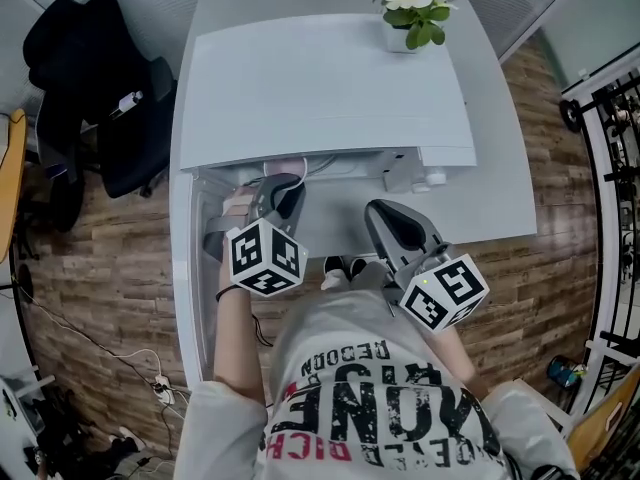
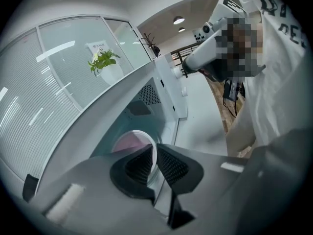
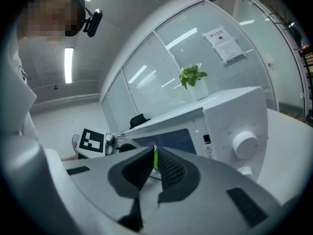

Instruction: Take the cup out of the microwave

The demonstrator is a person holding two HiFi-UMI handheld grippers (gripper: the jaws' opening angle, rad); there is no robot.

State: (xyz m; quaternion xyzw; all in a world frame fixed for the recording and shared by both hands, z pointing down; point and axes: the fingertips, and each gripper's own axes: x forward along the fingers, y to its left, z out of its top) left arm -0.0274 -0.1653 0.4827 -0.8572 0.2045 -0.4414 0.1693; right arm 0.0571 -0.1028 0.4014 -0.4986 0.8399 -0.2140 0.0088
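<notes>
The left gripper (image 2: 155,155) clamps its fingers on the cup (image 2: 128,142) rim in the microwave (image 1: 320,88). The right gripper (image 3: 155,159) has its fingers together, empty.

The person is wearing a pale short-sleeved T-shirt (image 1: 380,393) carrying black and red lettering, plus a dark band (image 1: 228,293) on the left wrist. The grey left gripper (image 2: 153,153) and right gripper (image 3: 155,158) are each bearing black-and-white marker cubes (image 1: 265,256) and ribbed black pads (image 2: 172,166).

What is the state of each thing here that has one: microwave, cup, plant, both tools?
microwave: open.
cup: upright at the opening, rim pinched.
left tool: shut on the cup's rim.
right tool: shut, away from the cup.
potted plant: upright on the microwave.
</notes>
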